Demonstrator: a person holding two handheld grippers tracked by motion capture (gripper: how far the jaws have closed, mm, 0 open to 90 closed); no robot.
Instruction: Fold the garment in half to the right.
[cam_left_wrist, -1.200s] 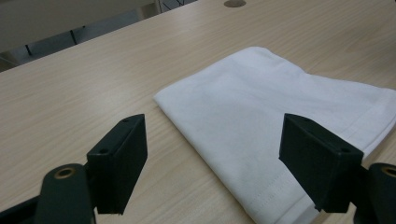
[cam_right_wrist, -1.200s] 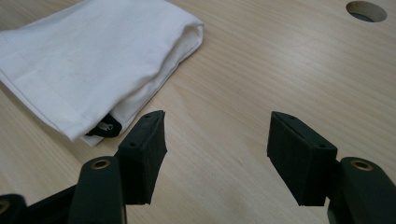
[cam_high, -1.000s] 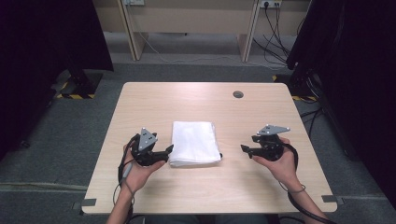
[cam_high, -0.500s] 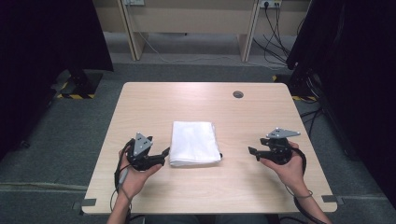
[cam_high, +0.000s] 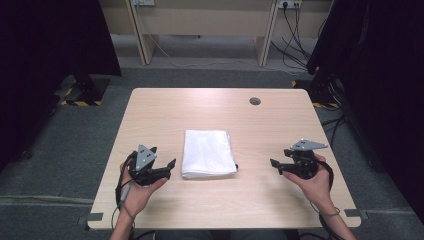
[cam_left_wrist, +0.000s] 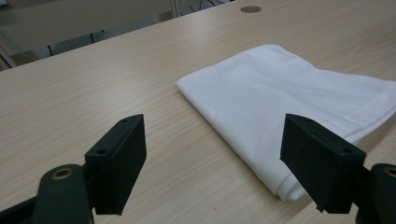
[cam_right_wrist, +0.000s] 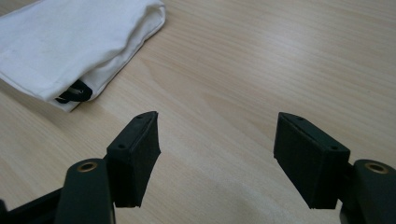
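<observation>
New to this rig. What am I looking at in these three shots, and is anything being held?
No robot here: a person holds a two-jaw gripper in each hand. The high view looks down on a wooden table, with the left gripper and right gripper either side of a folded white cloth. The other two pictures come from cameras riding on each gripper, looking out between its black jaws. Both sets of jaws stand wide apart with nothing between them. A small black loop pokes from the cloth's corner.
</observation>
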